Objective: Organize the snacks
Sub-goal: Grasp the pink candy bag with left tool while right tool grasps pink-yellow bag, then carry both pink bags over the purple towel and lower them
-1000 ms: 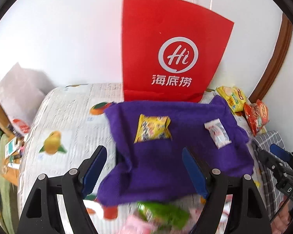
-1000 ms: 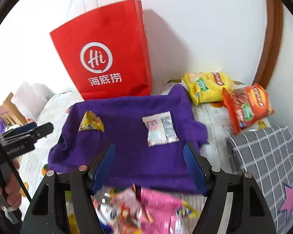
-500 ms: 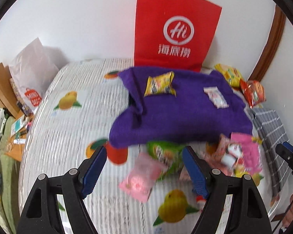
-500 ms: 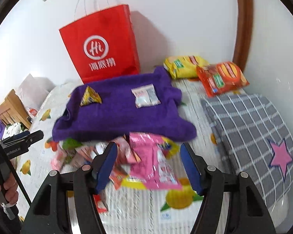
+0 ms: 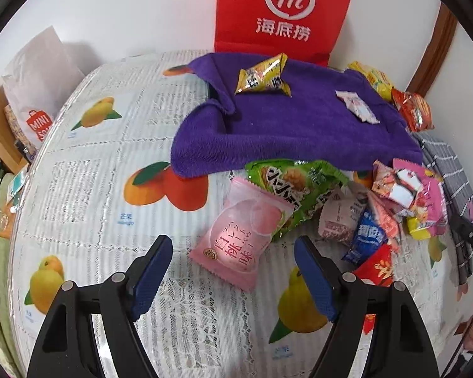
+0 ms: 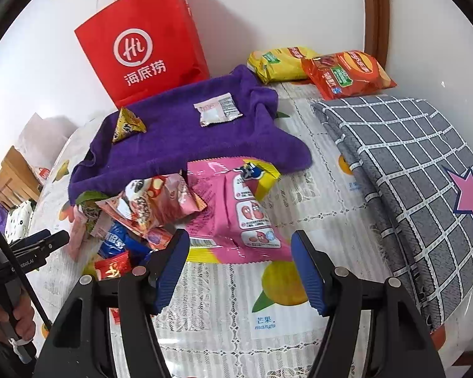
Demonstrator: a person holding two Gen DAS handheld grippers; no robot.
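A purple towel (image 5: 299, 126) lies on the table with a yellow snack packet (image 5: 263, 75) and a small white packet (image 5: 358, 110) on it. In front of it lies a pile of snacks: a pink peach packet (image 5: 239, 239), a green bag (image 5: 296, 192) and a large pink bag (image 6: 236, 211). My left gripper (image 5: 233, 252) is open and empty, just short of the peach packet. My right gripper (image 6: 239, 252) is open and empty, at the near end of the large pink bag.
A red paper bag (image 6: 145, 41) stands against the wall behind the towel. Yellow (image 6: 280, 63) and orange (image 6: 347, 72) chip bags lie at the back right. A grey checked cushion (image 6: 425, 170) is on the right. The fruit-print tablecloth (image 5: 94, 189) drops off at the left.
Both grippers have drawn back from the towel and tilted down, so the snack pile in front of the towel has come fully into view. Both stay open.
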